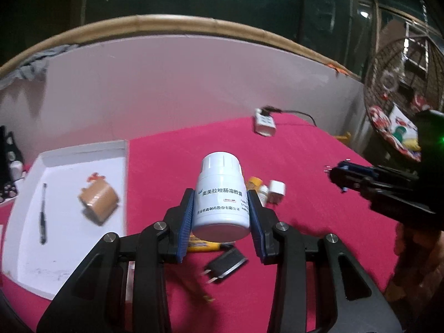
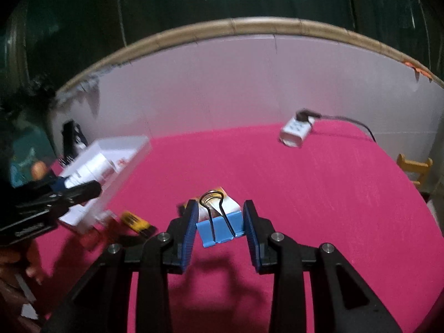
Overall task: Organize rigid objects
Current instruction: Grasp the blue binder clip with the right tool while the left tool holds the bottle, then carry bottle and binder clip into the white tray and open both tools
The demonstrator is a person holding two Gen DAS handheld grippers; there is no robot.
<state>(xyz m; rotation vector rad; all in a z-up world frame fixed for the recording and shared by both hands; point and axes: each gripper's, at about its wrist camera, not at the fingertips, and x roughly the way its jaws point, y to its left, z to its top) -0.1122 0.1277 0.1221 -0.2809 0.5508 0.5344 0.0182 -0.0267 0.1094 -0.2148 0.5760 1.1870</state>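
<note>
Both pick-ups look done: the left hand-held gripper (image 1: 222,211) clamps an upright white pill bottle (image 1: 221,197) above the red tabletop (image 1: 319,222), and the right hand-held gripper (image 2: 220,222) pinches a blue binder clip (image 2: 220,229). Next, each load probably wants carrying to the white tray (image 1: 36,249) at the left. The bottle's label is Chinese print, including 奥美拉唑肠溶胶囊.

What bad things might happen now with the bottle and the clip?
1. The white bottle sits tilted in the left tongs, pinched low, so it might slip out.
2. The blue binder clip in the right tongs is gripped only at its edges and could twist free.
</note>
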